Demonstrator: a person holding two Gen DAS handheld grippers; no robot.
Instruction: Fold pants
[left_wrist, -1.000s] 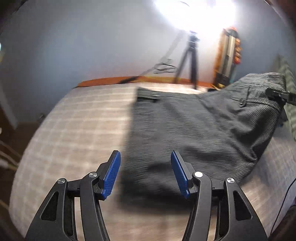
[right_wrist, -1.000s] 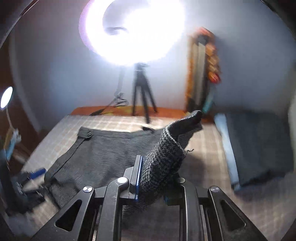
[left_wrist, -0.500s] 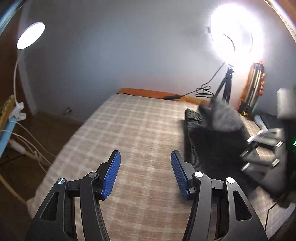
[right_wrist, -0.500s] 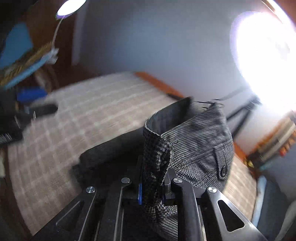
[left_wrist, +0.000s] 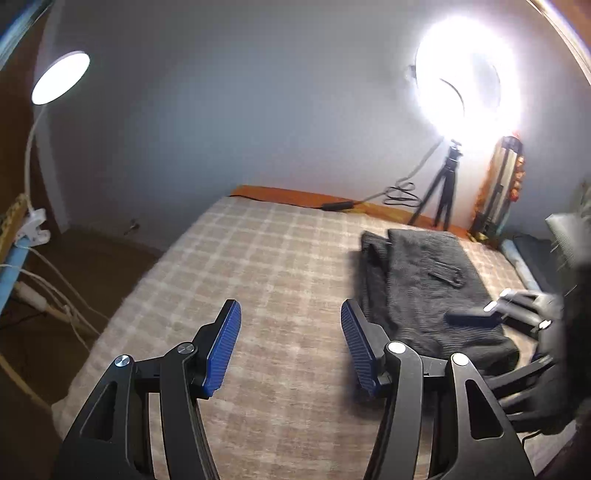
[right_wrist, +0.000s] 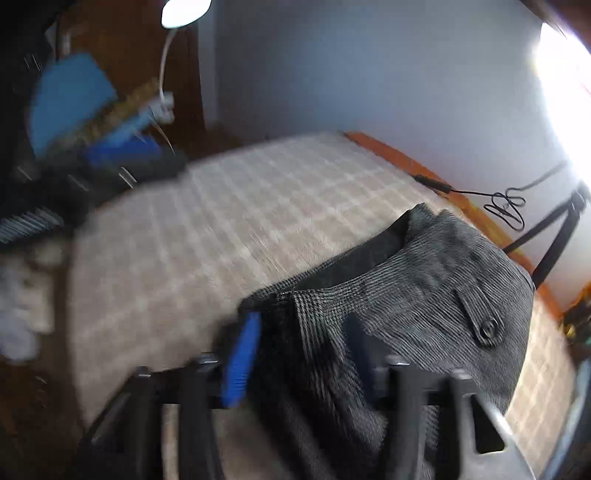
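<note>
The dark grey corduroy pants (left_wrist: 424, 291) lie folded in a stack on the checked bed (left_wrist: 280, 266); in the right wrist view the pants (right_wrist: 417, 295) show a buttoned back pocket on top. My left gripper (left_wrist: 291, 347) is open and empty, above the bed to the left of the pants. My right gripper (right_wrist: 303, 354) is open, its blurred fingers astride the near edge of the pants. It also shows at the right edge of the left wrist view (left_wrist: 517, 314).
A ring light on a tripod (left_wrist: 448, 192) stands beyond the bed by the wall, with a cable (left_wrist: 402, 192) along the orange bed frame. A desk lamp (left_wrist: 59, 77) and wires (left_wrist: 40, 291) are left of the bed. A dark pillow (left_wrist: 535, 254) lies far right.
My right gripper has opened and let go of the waistband; the pants have dropped into a folded stack. My left gripper stays open and has shifted only slightly.
</note>
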